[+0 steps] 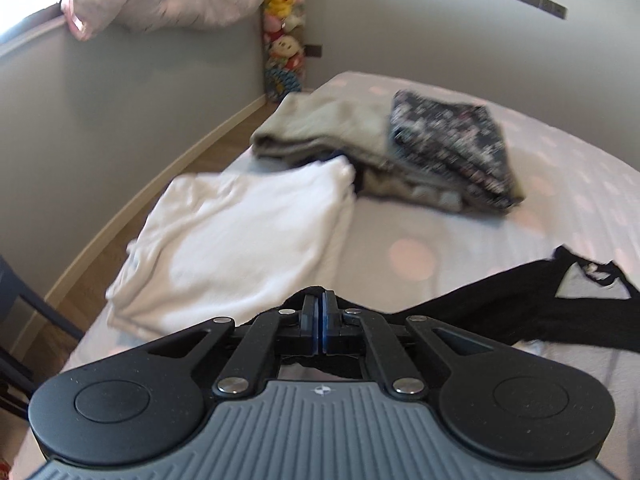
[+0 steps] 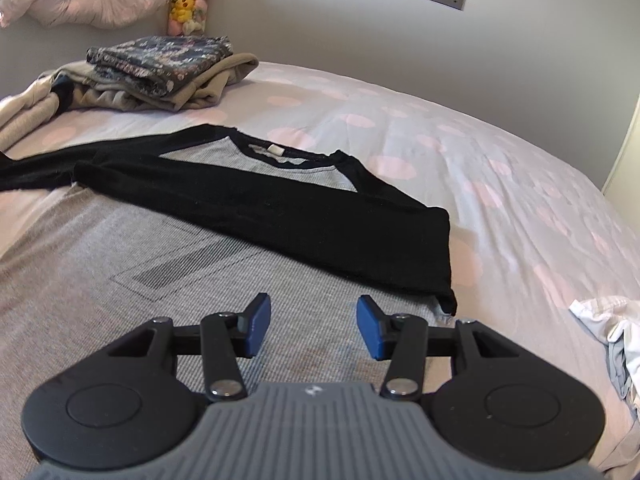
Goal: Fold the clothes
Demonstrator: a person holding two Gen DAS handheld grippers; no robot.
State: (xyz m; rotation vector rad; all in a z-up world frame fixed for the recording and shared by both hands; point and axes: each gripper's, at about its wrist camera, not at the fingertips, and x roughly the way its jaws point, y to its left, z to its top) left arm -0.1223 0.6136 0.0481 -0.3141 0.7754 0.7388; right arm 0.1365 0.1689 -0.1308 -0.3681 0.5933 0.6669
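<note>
A grey raglan shirt [image 2: 120, 264] with black sleeves lies spread on the bed. Its right black sleeve [image 2: 320, 224] is folded across the chest. In the left wrist view my left gripper [image 1: 321, 300] is shut on the end of the other black sleeve [image 1: 500, 312], which stretches off to the right toward the collar [image 1: 592, 276]. My right gripper [image 2: 314, 312] hovers open just above the grey body of the shirt, nothing between its blue pads [image 2: 256, 320].
A folded white garment [image 1: 240, 236] lies ahead of the left gripper near the bed's left edge. Behind it sits a stack of folded beige and dark patterned clothes [image 1: 440, 148]. The bed sheet [image 2: 500, 168] has pink dots. A crumpled white cloth [image 2: 616, 336] lies at the right.
</note>
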